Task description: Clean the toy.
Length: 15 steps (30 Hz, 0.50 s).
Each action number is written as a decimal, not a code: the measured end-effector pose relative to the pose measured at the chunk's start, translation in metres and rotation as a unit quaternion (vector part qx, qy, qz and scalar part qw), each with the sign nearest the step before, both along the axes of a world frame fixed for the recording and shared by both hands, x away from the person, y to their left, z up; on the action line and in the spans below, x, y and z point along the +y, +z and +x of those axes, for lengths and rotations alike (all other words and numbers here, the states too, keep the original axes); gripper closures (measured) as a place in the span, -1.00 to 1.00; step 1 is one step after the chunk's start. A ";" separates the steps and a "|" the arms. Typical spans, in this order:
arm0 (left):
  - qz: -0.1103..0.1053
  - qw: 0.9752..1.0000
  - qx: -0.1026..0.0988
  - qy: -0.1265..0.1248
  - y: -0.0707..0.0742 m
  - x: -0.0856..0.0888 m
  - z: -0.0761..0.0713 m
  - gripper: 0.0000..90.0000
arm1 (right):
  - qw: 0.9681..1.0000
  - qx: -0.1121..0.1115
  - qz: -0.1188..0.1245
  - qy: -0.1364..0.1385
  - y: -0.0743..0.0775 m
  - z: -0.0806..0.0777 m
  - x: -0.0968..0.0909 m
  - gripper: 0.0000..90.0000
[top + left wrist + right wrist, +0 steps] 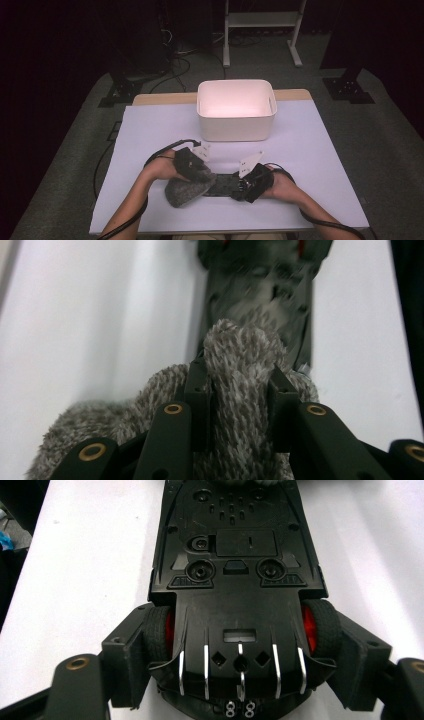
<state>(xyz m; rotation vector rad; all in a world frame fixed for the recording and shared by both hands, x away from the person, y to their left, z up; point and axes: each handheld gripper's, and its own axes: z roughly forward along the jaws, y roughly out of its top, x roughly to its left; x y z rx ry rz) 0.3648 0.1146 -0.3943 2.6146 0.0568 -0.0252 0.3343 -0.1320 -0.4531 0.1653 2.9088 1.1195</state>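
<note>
A black toy car (235, 570) lies upside down on the white table, its underside and red-hubbed wheels (159, 630) facing up. My right gripper (242, 652) is shut on the car, with the jaws pressed against the two wheels at its near end. In the high view the car (222, 185) lies between my two hands, and the right gripper (245, 184) holds its right end. My left gripper (239, 385) is shut on a fuzzy grey cloth (240, 370), a fold of which bulges up between the jaws. The cloth (186, 191) rests against the car's left end, under the left gripper (200, 172).
A white plastic bin (236, 109) stands at the back middle of the table (150, 135). Black cables trail from both grippers toward the front edge. Beyond the table are a dark floor, cables and a white metal frame (260, 20).
</note>
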 end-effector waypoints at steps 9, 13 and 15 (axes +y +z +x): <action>-0.019 0.999 0.029 0.005 -0.011 0.006 0.001 0.56 | 1.000 -0.006 0.005 0.002 0.002 0.000 0.000 -0.48; -0.022 0.999 0.032 -0.006 -0.011 -0.001 -0.001 0.56 | 1.000 -0.008 0.006 0.004 0.003 0.000 0.001 -0.48; -0.022 0.999 0.031 -0.015 -0.009 -0.008 -0.001 0.56 | 1.000 -0.008 0.006 0.003 0.003 0.001 0.001 -0.48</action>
